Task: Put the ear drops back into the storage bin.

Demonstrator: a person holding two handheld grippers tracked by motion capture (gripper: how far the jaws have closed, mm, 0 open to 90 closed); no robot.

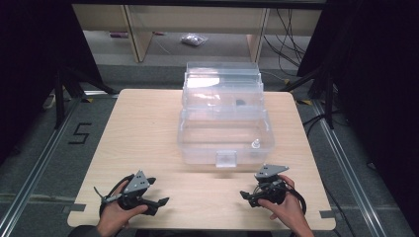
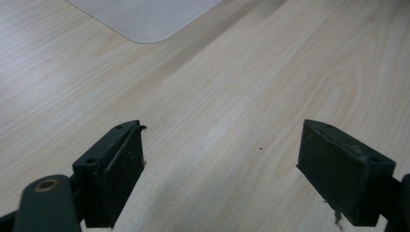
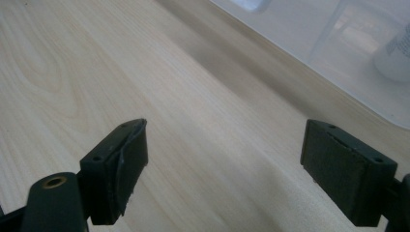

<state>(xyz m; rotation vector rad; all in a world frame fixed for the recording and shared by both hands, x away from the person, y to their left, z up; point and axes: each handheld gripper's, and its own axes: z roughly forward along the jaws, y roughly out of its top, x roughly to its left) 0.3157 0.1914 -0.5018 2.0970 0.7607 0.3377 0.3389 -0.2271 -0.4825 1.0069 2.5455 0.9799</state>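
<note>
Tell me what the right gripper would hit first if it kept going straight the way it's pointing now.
Probably the front wall of the clear plastic box. The right gripper has its jaws wide open over bare table, and the box's wall crosses the view ahead. Depth is hard to judge, so it might skim the tabletop first.

Table (image 1: 148,143) is that pale birch-looking wood, light tan with soft wavy grain lines all over. The box (image 1: 225,143) is see-through clear plastic, kinda frosty white where the light hits, with a small white bottle (image 1: 256,144) in the lower part and a dark blob (image 1: 240,102) higher up. Both grippers, left (image 1: 155,197) and right (image 1: 249,195), are matte black with grey plates on top. Floor's dull grey with a black "5" (image 1: 79,133) on it.
</note>
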